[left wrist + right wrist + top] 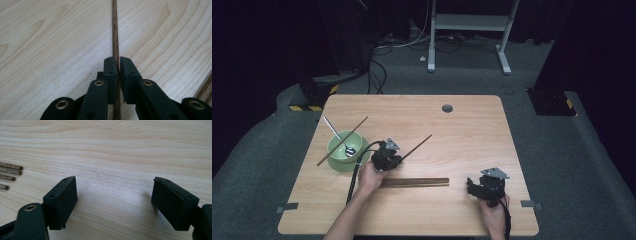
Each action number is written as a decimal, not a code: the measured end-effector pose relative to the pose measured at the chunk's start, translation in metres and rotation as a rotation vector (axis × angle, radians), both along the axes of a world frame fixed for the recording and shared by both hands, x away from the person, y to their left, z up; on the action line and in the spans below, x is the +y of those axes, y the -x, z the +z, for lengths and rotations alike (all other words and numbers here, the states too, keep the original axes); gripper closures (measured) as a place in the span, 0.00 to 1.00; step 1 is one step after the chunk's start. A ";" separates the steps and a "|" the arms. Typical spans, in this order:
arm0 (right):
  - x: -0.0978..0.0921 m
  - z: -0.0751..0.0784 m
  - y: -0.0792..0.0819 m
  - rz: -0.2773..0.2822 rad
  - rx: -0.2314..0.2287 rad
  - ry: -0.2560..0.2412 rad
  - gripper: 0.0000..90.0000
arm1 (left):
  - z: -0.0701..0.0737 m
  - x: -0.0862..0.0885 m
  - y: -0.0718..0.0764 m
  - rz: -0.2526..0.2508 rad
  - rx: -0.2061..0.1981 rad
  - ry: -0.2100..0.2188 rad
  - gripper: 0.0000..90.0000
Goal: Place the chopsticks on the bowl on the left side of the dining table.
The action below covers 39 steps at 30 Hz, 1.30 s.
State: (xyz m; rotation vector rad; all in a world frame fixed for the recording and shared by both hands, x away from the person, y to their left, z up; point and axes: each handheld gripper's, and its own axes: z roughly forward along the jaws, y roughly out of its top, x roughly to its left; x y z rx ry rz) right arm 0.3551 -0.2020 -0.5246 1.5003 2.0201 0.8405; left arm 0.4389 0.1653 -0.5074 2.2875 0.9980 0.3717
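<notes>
My left gripper (pixel 393 159) is shut on a brown wooden chopstick (pixel 417 146), which slants up and to the right from its jaws. In the left gripper view the chopstick (pixel 115 32) runs straight ahead, pinched between the two black pads of my left gripper (pixel 118 65). A row of several chopsticks (pixel 417 182) lies flat on the table just below that hand. My right gripper (pixel 473 187) rests near the table's front right, open and holding nothing; in the right gripper view its pads (pixel 61 201) stand wide apart, and the ends of the chopsticks (pixel 11 173) show at the left.
A green bowl (pixel 337 159) sits at the left of the wooden table (pixel 472 125), with a metal spoon (pixel 338 136) in it and another chopstick (pixel 343 140) lying across its rim. A round cable hole (pixel 447 108) is near the far edge.
</notes>
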 end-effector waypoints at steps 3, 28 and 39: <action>0.000 0.000 0.000 0.000 0.000 0.000 0.23 | 0.000 0.002 -0.002 -0.001 0.003 -0.003 0.92; 0.000 0.000 0.000 0.000 0.000 0.000 0.23 | 0.003 0.006 0.002 0.002 -0.013 0.017 0.93; 0.000 0.000 0.000 0.000 0.000 0.000 0.23 | 0.015 0.009 0.008 -0.013 -0.035 0.018 0.93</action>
